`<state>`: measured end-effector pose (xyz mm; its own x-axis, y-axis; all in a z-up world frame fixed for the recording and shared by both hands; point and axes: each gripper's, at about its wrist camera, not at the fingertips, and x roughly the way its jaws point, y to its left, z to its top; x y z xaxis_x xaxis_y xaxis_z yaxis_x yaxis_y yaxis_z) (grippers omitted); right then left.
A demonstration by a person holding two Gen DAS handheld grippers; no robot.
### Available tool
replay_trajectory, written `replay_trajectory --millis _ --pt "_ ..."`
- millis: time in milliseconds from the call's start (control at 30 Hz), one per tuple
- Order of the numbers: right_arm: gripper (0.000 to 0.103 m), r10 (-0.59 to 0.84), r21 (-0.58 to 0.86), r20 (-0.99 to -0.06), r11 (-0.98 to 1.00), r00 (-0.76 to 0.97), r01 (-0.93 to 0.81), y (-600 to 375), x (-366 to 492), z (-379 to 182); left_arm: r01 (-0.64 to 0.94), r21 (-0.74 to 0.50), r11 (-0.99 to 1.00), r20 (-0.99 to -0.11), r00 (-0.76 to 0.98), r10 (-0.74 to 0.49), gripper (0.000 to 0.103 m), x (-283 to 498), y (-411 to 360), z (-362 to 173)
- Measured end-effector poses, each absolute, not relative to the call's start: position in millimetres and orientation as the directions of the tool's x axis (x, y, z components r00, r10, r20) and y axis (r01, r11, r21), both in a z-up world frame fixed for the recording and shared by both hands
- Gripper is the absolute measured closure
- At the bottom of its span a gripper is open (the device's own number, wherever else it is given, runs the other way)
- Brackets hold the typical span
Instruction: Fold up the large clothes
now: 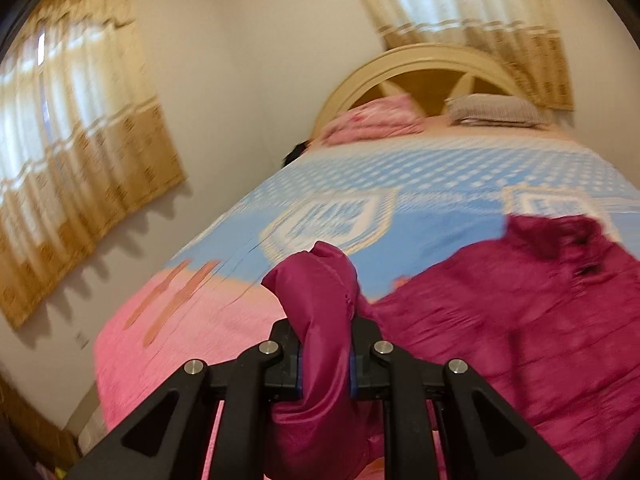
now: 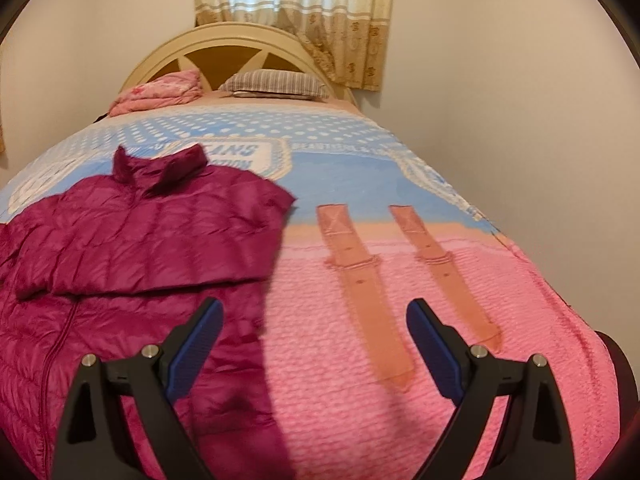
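**Partway through: one sleeve in, one to go**

Already the magenta quilted puffer jacket (image 2: 132, 240) lies on the pink-and-blue bedspread (image 2: 400, 280), one sleeve crossing its chest. I grip the other cuff in my left gripper (image 1: 325, 364); my right gripper (image 2: 315, 344) hovers spread, empty. Lengthwise folds remain, I judge.
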<state>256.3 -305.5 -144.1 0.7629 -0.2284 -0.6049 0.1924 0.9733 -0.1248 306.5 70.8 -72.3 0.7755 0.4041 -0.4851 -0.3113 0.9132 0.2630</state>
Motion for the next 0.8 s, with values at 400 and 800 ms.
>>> replay_trajectory --millis 400,800 --pt "0.006 -0.333 -0.092 -0.58 0.933 0.743 0.347 -403 237 -132 -0.043 0.343 0.938 -0.447 0.871 0.203 0.088 337 -143 -55" --pt "0.006 -0.378 -0.037 -0.629 0.887 0.679 0.46 -475 211 -161 0.146 0.442 0.885 -0.537 0.834 0.131 0.03 356 -292 -148"
